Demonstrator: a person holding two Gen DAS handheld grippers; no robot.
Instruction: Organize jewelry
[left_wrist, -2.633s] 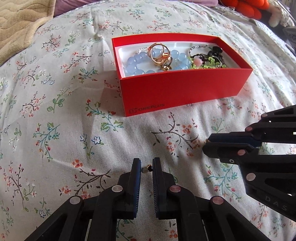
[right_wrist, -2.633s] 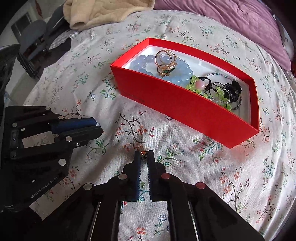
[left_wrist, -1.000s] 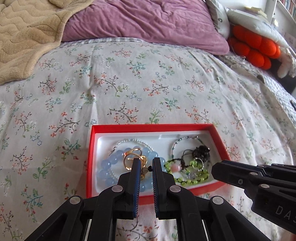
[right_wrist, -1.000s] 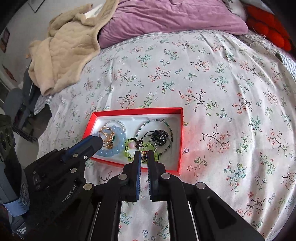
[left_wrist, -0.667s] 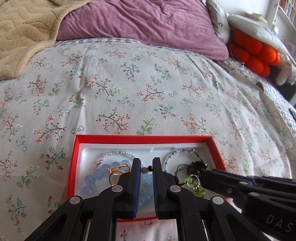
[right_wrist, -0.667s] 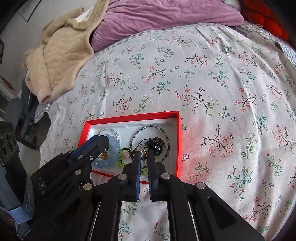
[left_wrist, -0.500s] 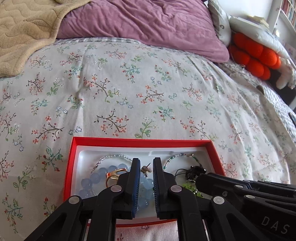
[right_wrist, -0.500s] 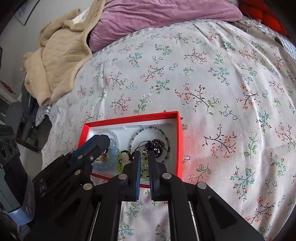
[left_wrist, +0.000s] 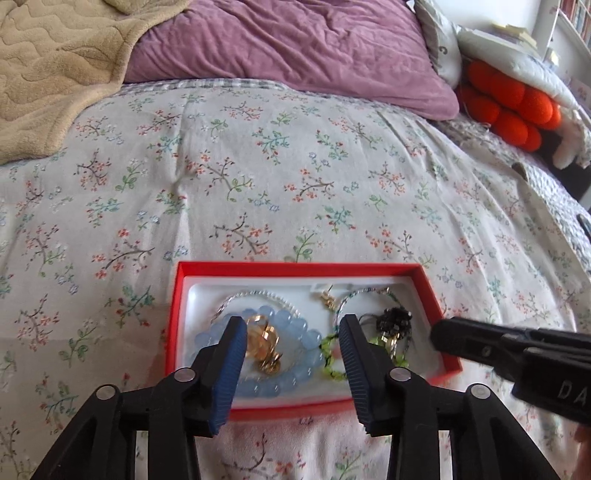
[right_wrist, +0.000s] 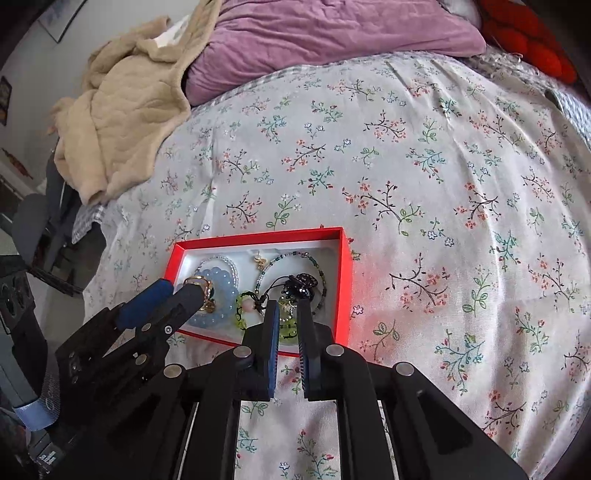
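Note:
A red box (left_wrist: 299, 268) with a white inside lies on the floral bedspread; it also shows in the right wrist view (right_wrist: 258, 236). It holds a blue bead bracelet (left_wrist: 295, 328), gold rings (left_wrist: 264, 341), a green bead bracelet (left_wrist: 330, 347), a black ornament (left_wrist: 395, 319) and a small gold earring (left_wrist: 327, 300) near the far wall. My left gripper (left_wrist: 291, 325) is open and empty above the box. My right gripper (right_wrist: 288, 306) hovers over the box's near edge, jaws slightly apart, nothing seen between them.
A purple pillow (left_wrist: 280, 40) and a beige blanket (left_wrist: 48, 66) lie at the head of the bed. Orange plush balls (left_wrist: 517, 107) sit at the far right. The bed's left edge drops off beside the box (right_wrist: 92, 258).
My left gripper has opened wide and the small earring it held now lies in the box. My right jaws have parted a little and the small piece they held is no longer between them.

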